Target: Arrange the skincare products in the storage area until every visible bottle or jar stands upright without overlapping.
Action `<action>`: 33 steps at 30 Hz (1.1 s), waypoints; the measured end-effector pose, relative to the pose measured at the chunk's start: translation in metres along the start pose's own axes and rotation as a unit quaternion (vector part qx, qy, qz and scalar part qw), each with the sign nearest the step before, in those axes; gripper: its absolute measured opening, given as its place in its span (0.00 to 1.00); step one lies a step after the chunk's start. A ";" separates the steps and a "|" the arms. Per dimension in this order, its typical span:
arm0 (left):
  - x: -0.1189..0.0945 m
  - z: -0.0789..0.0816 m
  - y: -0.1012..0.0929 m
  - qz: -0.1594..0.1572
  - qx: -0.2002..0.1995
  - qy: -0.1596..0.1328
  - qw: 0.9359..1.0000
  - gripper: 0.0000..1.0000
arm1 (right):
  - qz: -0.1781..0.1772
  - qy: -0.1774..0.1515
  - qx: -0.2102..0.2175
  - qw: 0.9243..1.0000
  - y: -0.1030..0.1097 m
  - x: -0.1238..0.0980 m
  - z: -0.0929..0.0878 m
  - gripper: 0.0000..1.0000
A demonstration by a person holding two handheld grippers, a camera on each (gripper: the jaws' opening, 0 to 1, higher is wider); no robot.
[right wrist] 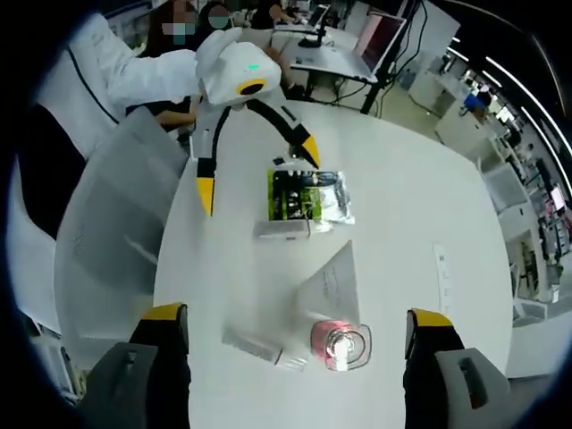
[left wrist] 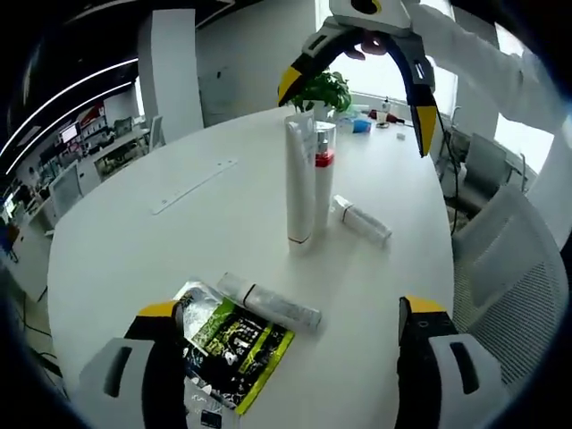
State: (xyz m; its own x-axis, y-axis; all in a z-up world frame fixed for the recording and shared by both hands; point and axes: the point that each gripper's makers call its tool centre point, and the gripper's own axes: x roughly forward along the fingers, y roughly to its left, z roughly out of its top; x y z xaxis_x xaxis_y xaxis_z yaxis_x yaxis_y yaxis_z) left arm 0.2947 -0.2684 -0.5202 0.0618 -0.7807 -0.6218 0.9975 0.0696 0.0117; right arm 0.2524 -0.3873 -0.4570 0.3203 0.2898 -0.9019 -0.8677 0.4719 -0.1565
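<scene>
Left gripper view: left gripper point(left wrist: 290, 344), jaws open, hovers over a lying tube point(left wrist: 271, 302) and sachet point(left wrist: 231, 341) at lower centre of the bench point(left wrist: 134, 241); two tubes point(left wrist: 302, 183) stand mid-frame.

Right gripper view: right gripper point(right wrist: 295, 344), jaws open, hangs above them; the small tube point(right wrist: 259, 346) lies lower left. Best gripped mid-body, then tipped upright clear of neighbours.

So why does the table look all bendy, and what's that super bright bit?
Left gripper view: the fisheye lens curves the white table, and the windows behind the plant glare white. Right gripper view: the same bending, with even light.
</scene>
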 end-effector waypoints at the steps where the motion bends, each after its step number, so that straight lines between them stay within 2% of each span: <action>1: -0.001 0.000 0.000 0.001 -0.002 -0.002 1.000 0.96 | 0.000 -0.001 0.002 1.000 0.001 0.000 -0.001 0.99; 10: -0.016 0.003 -0.007 0.004 -0.011 -0.012 1.000 0.99 | -0.016 -0.015 0.014 1.000 0.007 -0.007 -0.003 0.99; 14: -0.024 0.004 -0.006 0.010 -0.015 -0.018 1.000 0.99 | -0.035 -0.029 0.027 0.999 0.007 -0.012 -0.004 0.99; 22: -0.042 -0.007 0.008 0.030 -0.032 -0.022 0.999 0.99 | -0.062 -0.045 0.061 0.995 0.013 -0.019 -0.020 0.99; 33: -0.055 -0.014 0.005 0.045 -0.046 -0.027 0.998 0.99 | -0.082 -0.053 0.099 0.990 0.022 -0.021 -0.043 1.00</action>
State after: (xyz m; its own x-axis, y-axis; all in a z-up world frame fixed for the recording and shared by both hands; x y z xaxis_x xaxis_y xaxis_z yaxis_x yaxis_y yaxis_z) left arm 0.2956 -0.2163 -0.4973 0.1559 -0.8014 -0.5775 0.9806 0.1958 -0.0070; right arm 0.2103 -0.4184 -0.4585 0.4975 0.2759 -0.8224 -0.7124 0.6709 -0.2059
